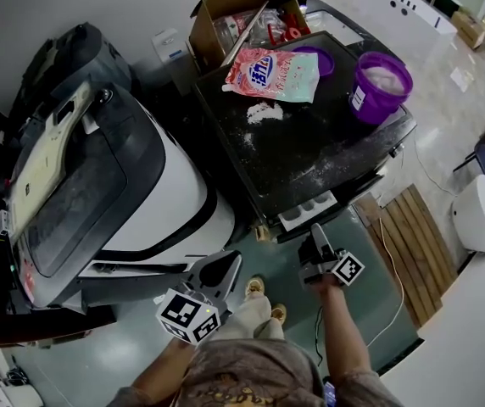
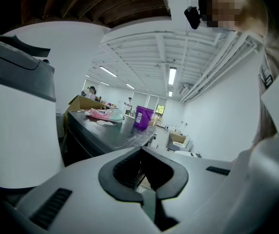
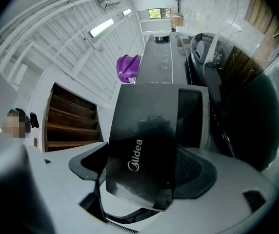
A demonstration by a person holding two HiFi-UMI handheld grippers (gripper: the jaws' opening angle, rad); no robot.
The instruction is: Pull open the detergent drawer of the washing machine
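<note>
Lowest in the head view, close to the person's body, the left tool (image 1: 225, 268) hangs with its jaws drawn together on nothing. Its own view shows only the dark pads meeting round a small hollow, aimed past the washing machine (image 1: 310, 142) and well apart from the work.

Right of centre in the same frame, the right tool (image 1: 318, 234) sits just below the detergent drawer (image 1: 308, 211), whose white tray sticks out of the machine's front edge toward the person. In the right gripper view the drawer's black front panel (image 3: 144, 145) stands between the jaws of that tool (image 3: 139, 165), which appear clenched on it, one pad at each side.

The drawer lies straight ahead of the right tool, toward the upper part of the head view. Its long axis runs from the machine's front down the frame toward the person, so any further pull goes straight back along that line. It looks partly open already, and the right hand is much the nearer.
</note>
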